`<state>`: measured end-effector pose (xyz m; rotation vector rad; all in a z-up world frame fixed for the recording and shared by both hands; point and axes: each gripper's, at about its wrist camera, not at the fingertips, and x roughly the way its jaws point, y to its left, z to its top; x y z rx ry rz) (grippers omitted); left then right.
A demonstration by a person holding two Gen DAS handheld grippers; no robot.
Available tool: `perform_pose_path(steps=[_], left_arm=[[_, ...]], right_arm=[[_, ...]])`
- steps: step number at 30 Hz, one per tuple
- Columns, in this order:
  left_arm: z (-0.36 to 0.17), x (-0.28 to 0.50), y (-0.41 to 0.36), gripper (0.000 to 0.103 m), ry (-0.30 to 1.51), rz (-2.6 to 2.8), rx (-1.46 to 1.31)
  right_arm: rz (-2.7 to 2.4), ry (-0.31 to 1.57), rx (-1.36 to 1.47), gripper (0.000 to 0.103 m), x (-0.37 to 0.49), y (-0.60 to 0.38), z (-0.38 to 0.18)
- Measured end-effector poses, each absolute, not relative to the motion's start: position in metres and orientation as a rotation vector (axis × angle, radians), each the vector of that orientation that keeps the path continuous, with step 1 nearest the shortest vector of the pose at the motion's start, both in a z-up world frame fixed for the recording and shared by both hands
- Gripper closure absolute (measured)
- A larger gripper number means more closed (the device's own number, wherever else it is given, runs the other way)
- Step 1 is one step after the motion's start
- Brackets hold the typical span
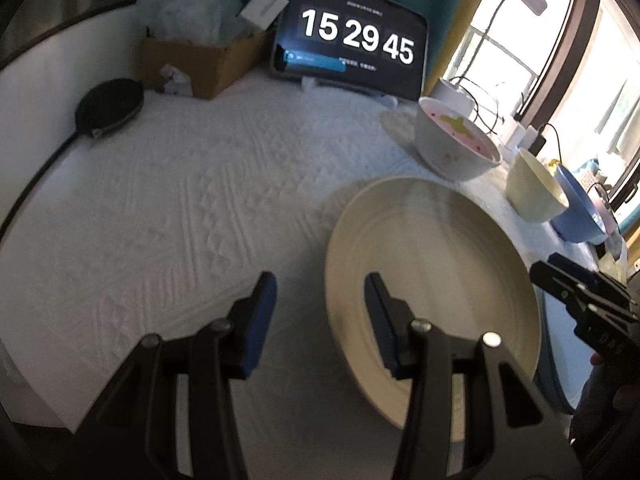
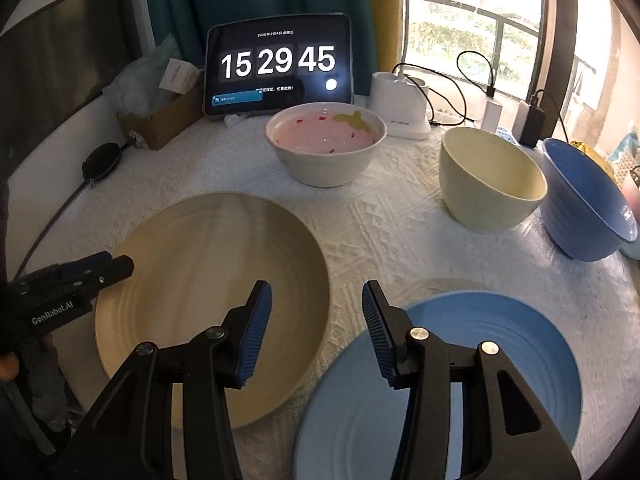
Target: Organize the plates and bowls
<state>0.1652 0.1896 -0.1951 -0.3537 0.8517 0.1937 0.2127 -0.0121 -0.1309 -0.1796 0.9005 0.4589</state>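
Observation:
A large cream plate (image 1: 432,264) (image 2: 208,280) lies on the white cloth, and a blue plate (image 2: 440,360) lies to its right. My left gripper (image 1: 320,312) is open and straddles the cream plate's left rim, one finger over the plate and one over the cloth. In the right wrist view it shows at the plate's left edge (image 2: 100,270). My right gripper (image 2: 316,312) is open above the strip of cloth between the two plates, holding nothing. Further back stand a pink strawberry bowl (image 2: 326,148), a cream bowl (image 2: 492,184) and a blue bowl (image 2: 584,204).
A tablet showing a clock (image 2: 280,64) leans at the back. A cardboard box (image 2: 160,116) and a black round pouch with a cord (image 2: 102,160) sit at the back left. A white charger base (image 2: 400,104) with cables stands by the window.

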Motion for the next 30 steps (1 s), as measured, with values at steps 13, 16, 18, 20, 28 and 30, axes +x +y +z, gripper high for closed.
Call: perform_pose_path(steps=[13, 16, 18, 20, 28, 30], left_arm=[[-0.2, 0.17, 0.182, 0.056, 0.852, 0.164, -0.324], [-0.201, 0.171, 0.181, 0.057, 0.846, 0.161, -0.316], [-0.201, 0.171, 0.18, 0.057, 0.845, 0.159, -0.309], [-0.201, 0.172, 0.179, 0.058, 0.846, 0.148, -0.31], [-0.201, 0.171, 0.18, 0.063, 0.839, 0.157, -0.331], [-0.199, 0.169, 0.181, 0.063, 0.834, 0.159, -0.333]], right_arm=[[0.48, 1.0, -0.183, 0.054, 0.23, 0.002, -0.146], [0.483, 1.031, -0.204, 0.06, 0.232, 0.006, -0.151], [0.474, 1.027, -0.234, 0.063, 0.232, 0.01, -0.153], [0.468, 1.018, -0.251, 0.077, 0.232, 0.012, -0.152], [0.467, 0.999, -0.255, 0.088, 0.23, 0.009, -0.151], [0.471, 0.989, -0.252, 0.088, 0.23, 0.009, -0.149]])
